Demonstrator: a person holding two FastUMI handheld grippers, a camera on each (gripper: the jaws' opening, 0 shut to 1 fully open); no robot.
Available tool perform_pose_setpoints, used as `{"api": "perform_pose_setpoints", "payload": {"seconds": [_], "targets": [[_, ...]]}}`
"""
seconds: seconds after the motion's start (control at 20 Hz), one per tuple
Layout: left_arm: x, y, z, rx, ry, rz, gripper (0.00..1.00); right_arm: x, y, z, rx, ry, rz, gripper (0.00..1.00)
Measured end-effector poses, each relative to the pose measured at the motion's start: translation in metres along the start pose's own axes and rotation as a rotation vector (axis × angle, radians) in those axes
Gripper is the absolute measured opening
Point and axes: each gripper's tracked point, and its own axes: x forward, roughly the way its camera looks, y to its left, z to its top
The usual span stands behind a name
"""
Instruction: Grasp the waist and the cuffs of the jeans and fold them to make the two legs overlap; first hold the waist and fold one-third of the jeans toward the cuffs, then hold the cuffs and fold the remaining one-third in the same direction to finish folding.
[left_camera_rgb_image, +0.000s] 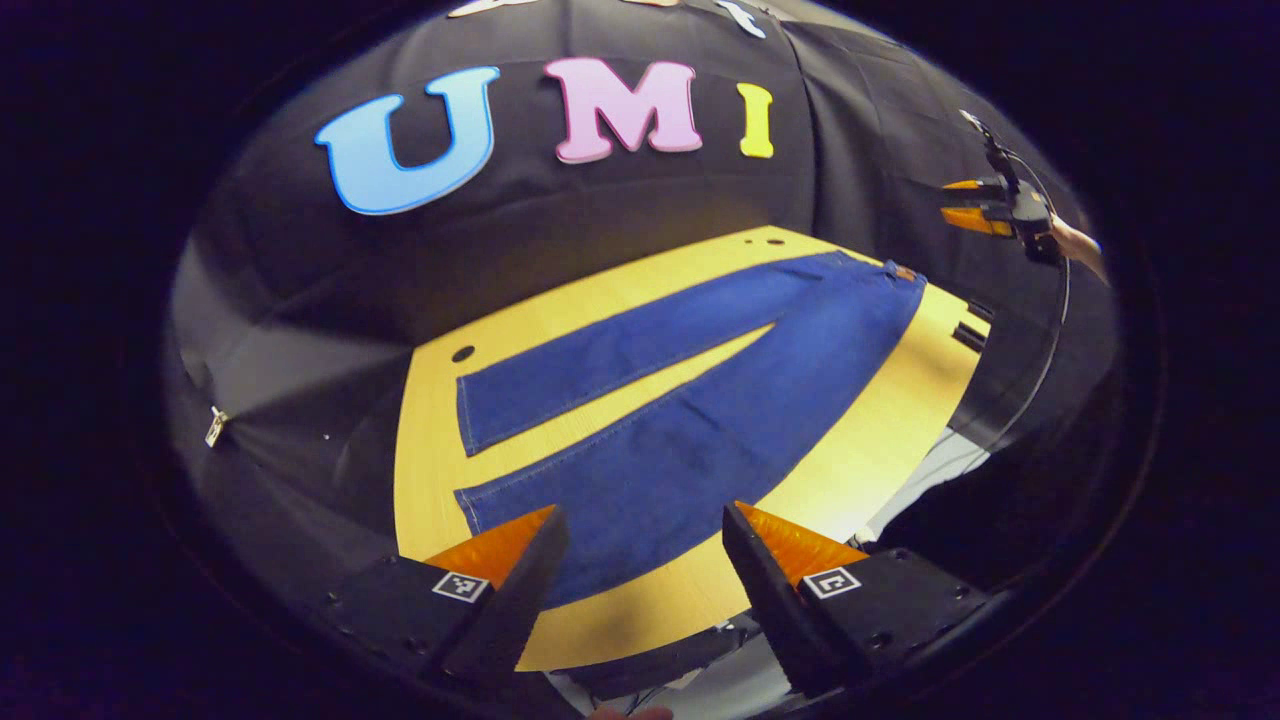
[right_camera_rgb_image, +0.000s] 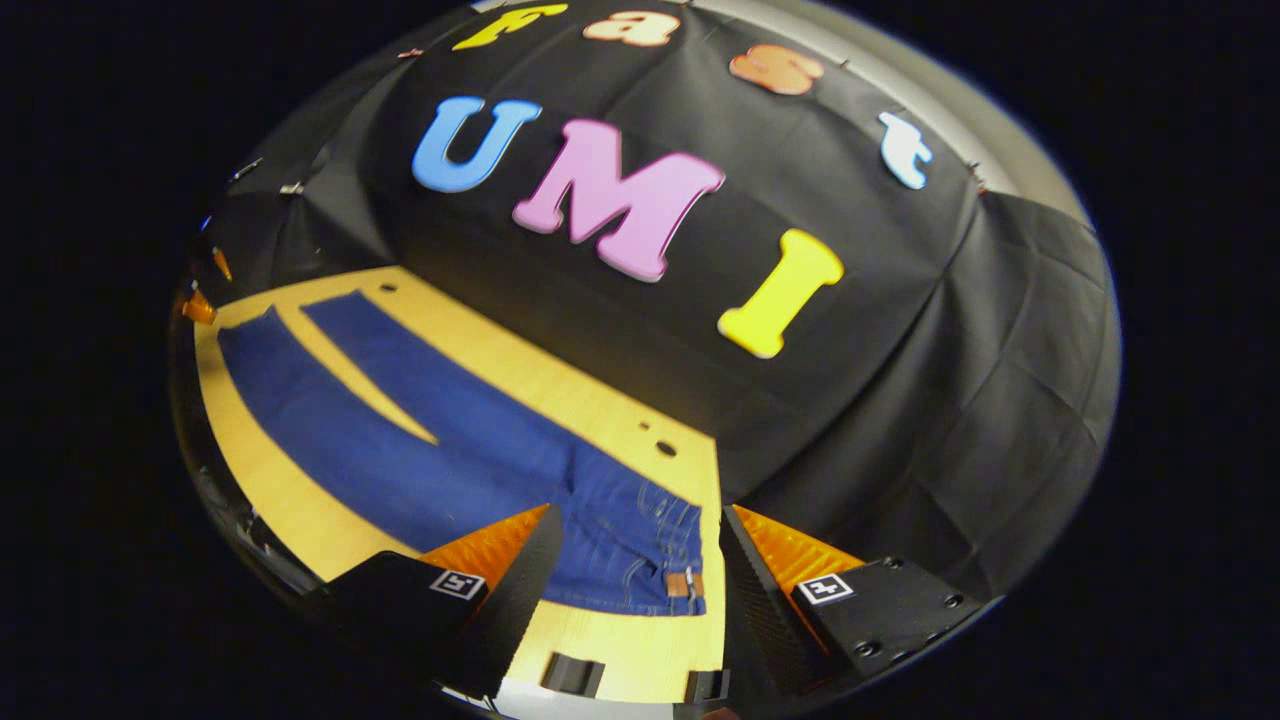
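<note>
The blue denim jeans (left_camera_rgb_image: 690, 400) lie flat, legs splayed, across the yellow wooden table (left_camera_rgb_image: 880, 440), so both grippers, left gripper (left_camera_rgb_image: 640, 560) over the cuffs, right gripper (right_camera_rgb_image: 635, 560) over the waist, hover open-jawed, ready to grasp.

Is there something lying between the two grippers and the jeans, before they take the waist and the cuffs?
Nothing visible. The jeans lie flat on the table, legs apart. The left gripper hangs open above the cuffs, the right gripper open above the waist.
</note>
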Motion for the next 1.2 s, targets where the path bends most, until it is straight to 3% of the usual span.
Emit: {"api": "perform_pose_setpoints", "payload": {"seconds": [0.3,0.4,0.6,0.75,0.9,1.2], "targets": [[0.040,0.036,-0.059,0.267,0.255,-0.128,0.98,0.051,-0.004,-0.088,0.017,0.258,0.167,0.97],[0.050,0.045,-0.070,0.340,0.314,-0.151,0.98,0.055,-0.003,-0.109,-0.046,0.323,0.241,0.97],[0.058,0.038,-0.090,0.484,0.438,-0.292,0.98,0.066,-0.009,-0.137,-0.260,0.426,0.427,0.97],[0.063,0.039,-0.103,0.576,0.514,-0.352,0.98,0.074,-0.015,-0.151,-0.391,0.526,0.536,0.97],[0.074,0.038,-0.105,0.568,0.540,-0.354,0.98,0.079,-0.008,-0.163,-0.443,0.605,0.629,0.97],[0.090,0.045,-0.119,0.531,0.594,-0.397,0.97,0.081,-0.003,-0.184,-0.487,0.720,0.733,0.96]]}}
